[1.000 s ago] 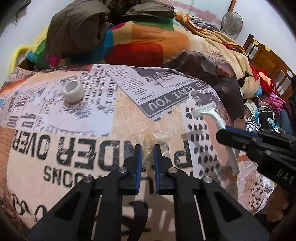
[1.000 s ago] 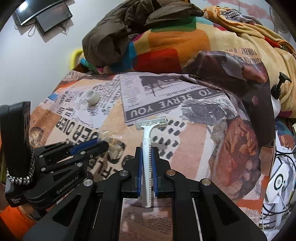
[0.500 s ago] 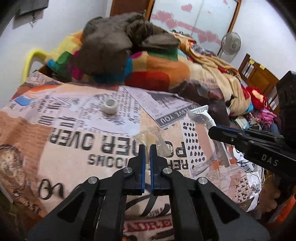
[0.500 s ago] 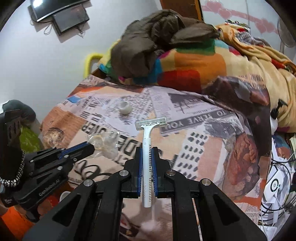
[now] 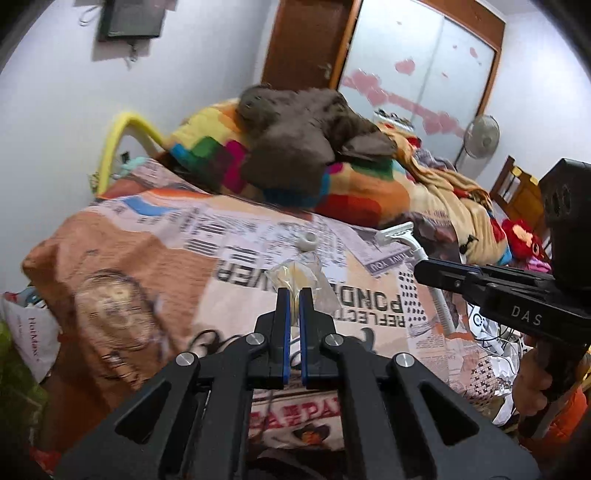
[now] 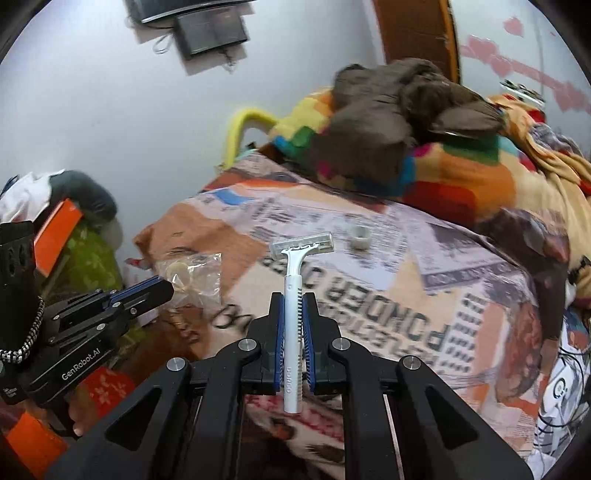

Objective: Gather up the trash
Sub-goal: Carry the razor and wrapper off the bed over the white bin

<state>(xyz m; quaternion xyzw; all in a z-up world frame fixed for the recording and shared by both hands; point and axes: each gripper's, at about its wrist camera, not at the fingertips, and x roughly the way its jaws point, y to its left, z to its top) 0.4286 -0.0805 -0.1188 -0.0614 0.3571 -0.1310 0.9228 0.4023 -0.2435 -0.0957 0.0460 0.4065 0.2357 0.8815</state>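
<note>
Above bed [image 5: 122, 258], both claws lifted clear of printed cover.

Left claw [image 5: 294, 295]: pressed together on clear plastic wrapper [image 5: 299, 275], crinkled, glossy, see-through, with pale yellowish ring shape inside. Wrapper bunched ahead of blue pads, off bed. Same wrapper seen from right wrist view [image 6: 194, 275] at tip of left claw [image 6: 162, 288]; housing lettered "GenRobot.AI".

Right claw [image 6: 294, 306]: pinching razor [image 6: 295, 295] by handle. Razor white plastic, disposable type; slim ribbed handle upright between blue pads, wide flat head at far end, crosswise, under translucent guard. Small raised lettering on handle butt, not legible. Razor off bed, head up. From left wrist view, razor [image 5: 402, 236] sticking out past right claw [image 5: 419, 264]; body lettered "DAS".

Small white ring [image 6: 360, 238], short tube shape, lying on cover beyond razor head, untouched; also seen from left wrist view [image 5: 307, 242].

Cover: soft cloth, newspaper-collage print in tan, orange, grey. Upside-down words legible: "PONDER", "REFLECT", "OVER", "YOU".

Behind: plush blanket [image 5: 362, 192] in colour blocks, brown bundle [image 5: 303, 136] on top. Dark panel [image 6: 210, 31] on white wall. White bag [image 5: 31, 332] at left, red text, unread. Fan [image 5: 480, 136] by wardrobe.
</note>
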